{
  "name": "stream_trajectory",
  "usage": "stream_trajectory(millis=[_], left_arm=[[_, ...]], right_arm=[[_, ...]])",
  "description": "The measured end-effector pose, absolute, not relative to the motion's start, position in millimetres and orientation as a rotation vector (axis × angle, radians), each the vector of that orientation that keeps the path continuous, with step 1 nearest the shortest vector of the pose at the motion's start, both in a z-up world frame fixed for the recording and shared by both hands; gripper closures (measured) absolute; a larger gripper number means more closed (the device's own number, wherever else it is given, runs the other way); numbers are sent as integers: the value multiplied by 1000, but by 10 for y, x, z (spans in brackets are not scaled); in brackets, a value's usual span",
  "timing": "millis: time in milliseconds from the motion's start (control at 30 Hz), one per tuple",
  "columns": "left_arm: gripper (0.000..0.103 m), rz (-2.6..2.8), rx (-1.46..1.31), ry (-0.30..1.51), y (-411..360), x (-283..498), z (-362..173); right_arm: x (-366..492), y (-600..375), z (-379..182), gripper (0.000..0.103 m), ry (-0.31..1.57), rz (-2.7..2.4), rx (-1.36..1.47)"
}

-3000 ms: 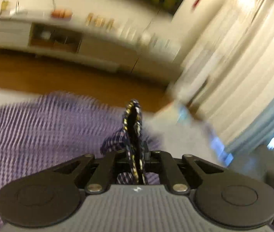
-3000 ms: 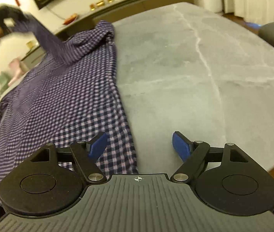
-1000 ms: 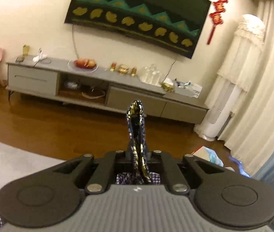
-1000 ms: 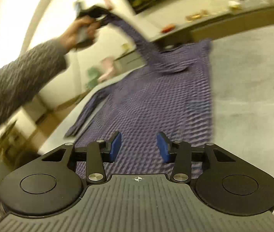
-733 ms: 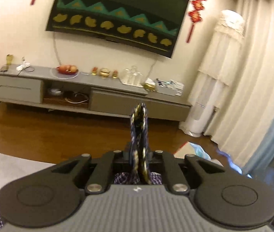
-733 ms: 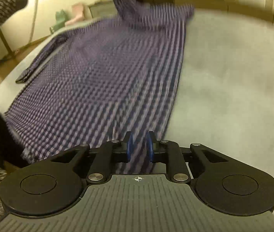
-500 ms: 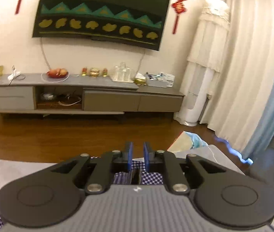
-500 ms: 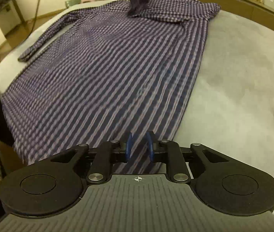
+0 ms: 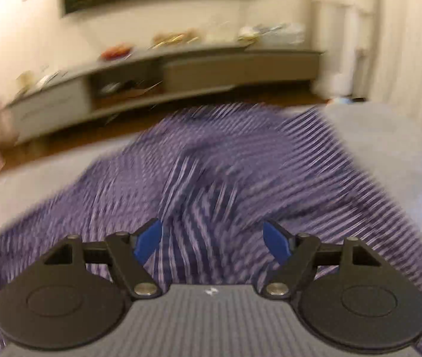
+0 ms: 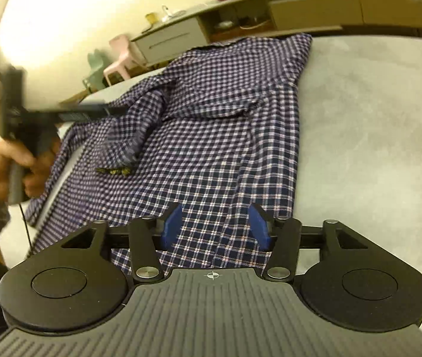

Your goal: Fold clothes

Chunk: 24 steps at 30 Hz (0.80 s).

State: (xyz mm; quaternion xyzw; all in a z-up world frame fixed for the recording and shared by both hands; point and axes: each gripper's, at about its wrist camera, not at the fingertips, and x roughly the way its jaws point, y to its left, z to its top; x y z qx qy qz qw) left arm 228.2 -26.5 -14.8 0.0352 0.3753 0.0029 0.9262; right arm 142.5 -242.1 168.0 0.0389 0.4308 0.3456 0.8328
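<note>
1. The grey tabletop (image 10: 368, 125) fills most of the right wrist view, with its right half bare and a wood floor beyond its far edge.
2. A low TV cabinet (image 10: 315, 9) runs along the far wall, with small items on top; the left wrist view shows it too, blurred.
3. The checked shirt (image 10: 211, 136), in navy and white with thin red lines, lies spread on the left part of the tabletop, reaching from the near edge to the far edge. One sleeve is folded in over the body, its cuff lying on the left-centre of the shirt with a patterned lining showing. The other sleeve trails along the left edge of the tabletop.
4. In the left wrist view the shirt (image 9: 225, 184) is a blurred purple mass right under the camera.
5. The right gripper (image 10: 215, 227) hovers over the near hem of the shirt, its blue fingers spread apart with nothing between them.
6. The left gripper (image 9: 214, 239) is also spread wide and empty above the shirt. In the right wrist view it appears blurred at far left.
7. A hand (image 10: 8, 166) in a grey knit sleeve holds it.
8. Two small plastic chairs (image 10: 118, 56), pink and green, stand on the floor beyond the tabletop.
</note>
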Motion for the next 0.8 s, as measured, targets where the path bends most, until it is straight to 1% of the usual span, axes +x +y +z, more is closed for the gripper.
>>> stream_trajectory(millis=[100, 133, 167, 267, 400, 467, 500, 533, 600, 667, 800], left_arm=[[24, 79, -62, 775, -11, 2105, -350], [21, 100, -112, 776, 77, 2049, -387], [19, 122, -162, 776, 166, 1993, -424], [19, 119, -322, 821, 405, 1913, -430], [19, 38, -508, 814, 603, 1775, -223], [18, 9, -565, 803, 676, 1710, -120], [17, 12, -579, 785, 752, 1661, -85], [17, 27, -586, 755, 823, 1622, -72], [16, 74, -587, 730, 945, 1603, -85], [16, 89, -605, 735, 1074, 1614, -93], [16, 54, -641, 735, 1287, 1626, -93]], right_arm=[[1393, -2466, 1688, 49, 908, 738, 58], [1387, -2424, 1685, 49, 906, 741, 47], [1352, -2380, 1684, 49, 879, 737, 21], [1241, -2248, 1681, 49, 791, 724, -60], [815, -1787, 1872, 49, 568, 759, -357], [648, -1428, 1892, 48, 509, 809, -488], [598, -1214, 1863, 43, 487, 822, -545], [548, -1001, 1834, 34, 465, 834, -602], [447, -574, 1776, 25, 420, 858, -717], [347, -147, 1718, 24, 372, 880, -831], [550, 448, 1395, 25, 405, 810, -879]])
